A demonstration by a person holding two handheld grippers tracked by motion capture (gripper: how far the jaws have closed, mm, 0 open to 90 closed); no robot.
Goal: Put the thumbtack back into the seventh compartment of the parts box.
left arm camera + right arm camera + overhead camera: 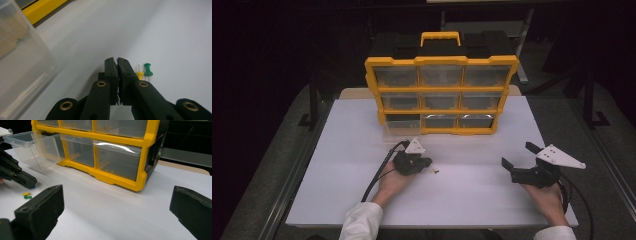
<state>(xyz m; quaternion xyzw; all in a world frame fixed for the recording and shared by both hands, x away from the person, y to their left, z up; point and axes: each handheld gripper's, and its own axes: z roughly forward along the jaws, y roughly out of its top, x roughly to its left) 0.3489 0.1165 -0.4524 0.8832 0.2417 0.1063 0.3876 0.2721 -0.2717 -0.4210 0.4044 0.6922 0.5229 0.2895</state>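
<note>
My left gripper (428,162) rests on the white table (472,195) in front of the yellow drawer cabinet (441,61). Its jaws (117,60) stand together, and in the right gripper view a small blue pushpin (33,187) shows pinched at the tips of the left gripper (30,184). A yellow pushpin (139,74) and a green pushpin (148,71) lie on the table right beside those jaws, seen too as yellow pushpin (26,194) and green pushpin (27,197). My right gripper (518,154) hovers at the right, open wide (117,192), holding nothing.
The bottom-left clear drawer (399,131) is pulled out of the cabinet toward the left gripper; the clear drawer (22,62) stands close on that gripper's left. The other drawers (117,157) are pushed in. A black case with a yellow handle (440,37) sits behind the cabinet.
</note>
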